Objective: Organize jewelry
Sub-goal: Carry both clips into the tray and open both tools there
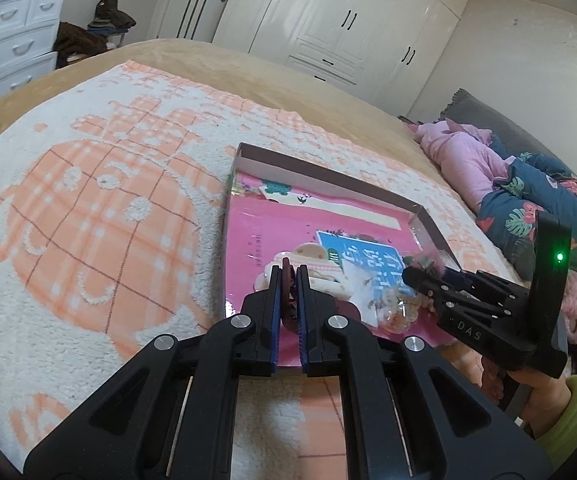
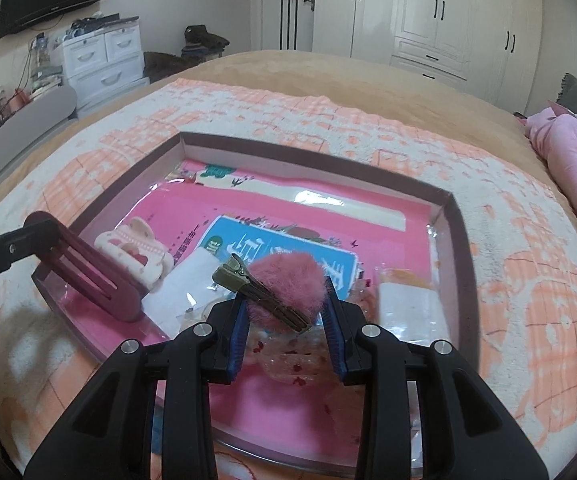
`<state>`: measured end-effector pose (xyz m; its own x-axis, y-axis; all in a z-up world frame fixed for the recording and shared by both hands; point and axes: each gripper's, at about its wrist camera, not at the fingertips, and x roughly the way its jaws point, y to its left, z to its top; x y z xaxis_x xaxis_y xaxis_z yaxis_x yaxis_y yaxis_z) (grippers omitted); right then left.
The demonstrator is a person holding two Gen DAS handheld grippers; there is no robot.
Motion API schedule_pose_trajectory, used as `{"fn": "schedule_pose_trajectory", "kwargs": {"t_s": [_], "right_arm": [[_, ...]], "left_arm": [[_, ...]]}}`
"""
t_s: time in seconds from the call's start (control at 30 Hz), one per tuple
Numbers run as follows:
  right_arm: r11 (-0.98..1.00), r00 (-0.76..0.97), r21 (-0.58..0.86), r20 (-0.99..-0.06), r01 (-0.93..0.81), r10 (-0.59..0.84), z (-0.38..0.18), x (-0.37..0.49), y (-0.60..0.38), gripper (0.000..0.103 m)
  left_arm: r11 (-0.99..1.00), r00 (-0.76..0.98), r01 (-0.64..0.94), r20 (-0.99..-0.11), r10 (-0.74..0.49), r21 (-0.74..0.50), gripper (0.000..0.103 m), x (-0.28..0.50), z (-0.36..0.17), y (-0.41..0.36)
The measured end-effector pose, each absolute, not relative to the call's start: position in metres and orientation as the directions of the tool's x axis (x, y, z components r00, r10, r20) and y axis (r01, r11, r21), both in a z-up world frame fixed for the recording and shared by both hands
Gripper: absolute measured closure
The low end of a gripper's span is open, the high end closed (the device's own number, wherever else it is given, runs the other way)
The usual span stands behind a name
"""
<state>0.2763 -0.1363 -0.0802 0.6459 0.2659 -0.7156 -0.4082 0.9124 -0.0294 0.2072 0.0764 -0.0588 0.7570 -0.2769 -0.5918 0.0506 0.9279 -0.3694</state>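
Item, far left: blanket (image 2: pixel 528 300), white fleece with an orange check pattern, spread over a tan bed cover (image 1: pixel 192 52).

Item: left gripper (image 2: pixel 44 236), jaws drawn narrow and clamped on one end of a dark red hair clip (image 2: pixel 96 276). The clip is long, flat and slotted; its free end reaches down over the near left corner of the tray. In the left wrist view the clip (image 1: pixel 287 292) shows edge-on between the blue pads (image 1: pixel 275 312).

Item: tray (image 2: pixel 454 240), shallow box with a dark rim, lying on the blanket. Lined with a pink printed sheet (image 2: pixel 248 204) bearing a blue label.

Item, inside the tray toward its left: cream claw clip (image 2: pixel 132 254) with pink dots, lying on the liner just beside the red clip.

Item, centre: right gripper (image 2: pixel 284 300), jaws partly apart and pressing on a pink pom-pom hair clip (image 2: pixel 288 284). Its bronze metal clip (image 2: pixel 248 286) lies diagonally across the fluff. It is held above the near middle of the tray.

Item, beneath it: clear packets (image 2: pixel 288 364), contents indistinct.

Item, right in the tray: white packet (image 2: pixel 412 304) with an orange top.

Item, far right: pink garment (image 2: pixel 568 148) on the bed.
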Motion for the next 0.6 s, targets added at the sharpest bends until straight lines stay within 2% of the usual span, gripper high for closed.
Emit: {"fn": "schedule_pose_trajectory", "kwargs": {"t_s": [0.47,0.53,0.6], "right_arm": [[0.910,0.678,-0.003,-0.668,-0.414,0.307,-0.067,0.248,-0.148,0.041],[0.912,0.688,0.003,-0.656,-0.411,0.312,-0.063,0.241,-0.153,0.039],[0.914,0.696,0.006,-0.646,-0.406,0.314,-0.059,0.235,-0.157,0.036]], "left_arm": [[0.929,0.761,0.030,-0.595,-0.260,-0.368,0.100,0.206,-0.060,0.082],[0.929,0.765,0.030,-0.590,-0.259,-0.369,0.089,0.204,-0.058,0.083],[0.930,0.771,0.026,-0.585,-0.252,-0.366,0.072,0.202,-0.056,0.083]]}}
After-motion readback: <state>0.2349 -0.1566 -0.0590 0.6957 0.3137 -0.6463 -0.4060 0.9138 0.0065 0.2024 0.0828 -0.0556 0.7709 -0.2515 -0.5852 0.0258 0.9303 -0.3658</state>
